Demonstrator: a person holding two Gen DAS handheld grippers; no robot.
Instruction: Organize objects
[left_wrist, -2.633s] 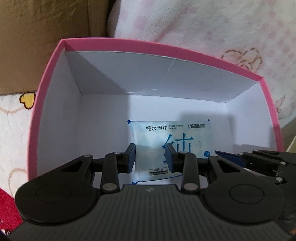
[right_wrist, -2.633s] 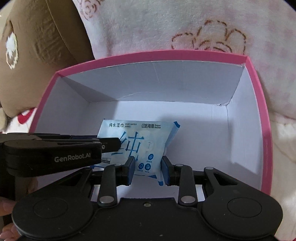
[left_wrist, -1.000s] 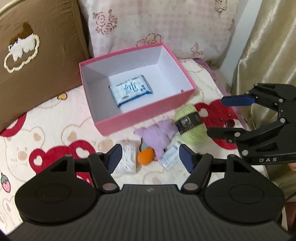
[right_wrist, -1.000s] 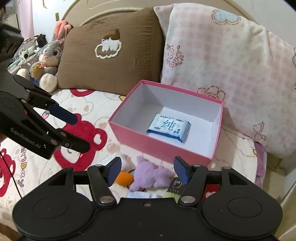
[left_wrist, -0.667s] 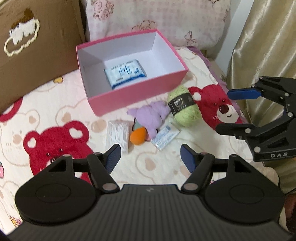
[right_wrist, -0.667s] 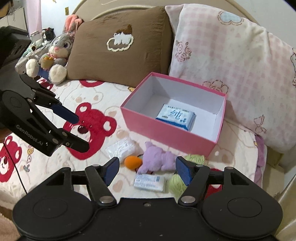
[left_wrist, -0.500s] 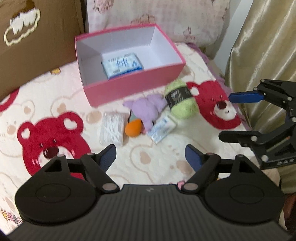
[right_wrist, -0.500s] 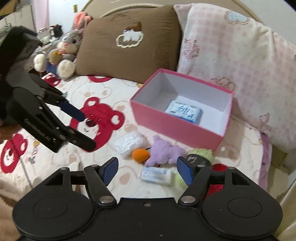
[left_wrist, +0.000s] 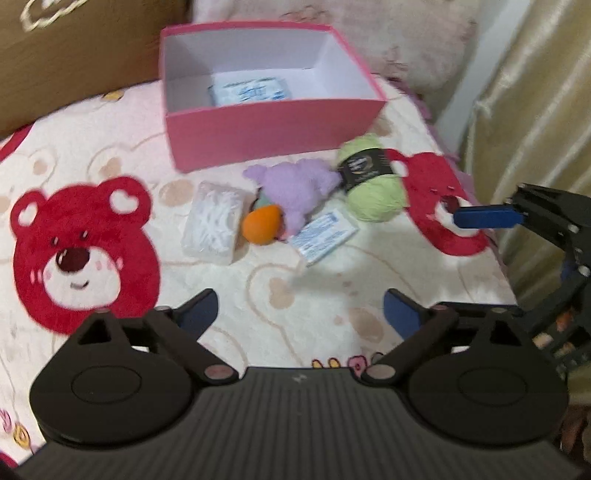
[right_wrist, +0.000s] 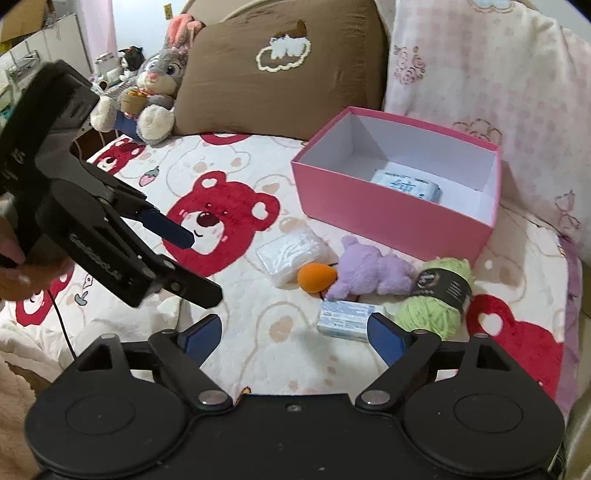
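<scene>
A pink box (left_wrist: 273, 122) (right_wrist: 391, 218) stands on the bed with a blue wet-wipes pack (left_wrist: 249, 90) (right_wrist: 406, 184) inside. In front of it lie a clear white packet (left_wrist: 216, 221) (right_wrist: 291, 254), an orange egg-shaped sponge (left_wrist: 262, 223) (right_wrist: 317, 277), a purple plush (left_wrist: 291, 188) (right_wrist: 373, 271), a green yarn ball (left_wrist: 373, 184) (right_wrist: 439, 299) and a small blue-white packet (left_wrist: 323, 240) (right_wrist: 345, 319). My left gripper (left_wrist: 299, 314) is open and empty, pulled back from the items. My right gripper (right_wrist: 295, 338) is open and empty, its right fingertip near the small packet.
The bed cover has red bears. A brown pillow (right_wrist: 280, 70) and a pink checked pillow (right_wrist: 487, 70) stand behind the box. A grey rabbit plush (right_wrist: 155, 88) sits at the far left. A beige curtain (left_wrist: 535, 110) hangs off the bed's right edge.
Both grippers have let go of the wipes pack in the box, pulled back and up from it, and opened wide. The loose items in front of the box have come into view.
</scene>
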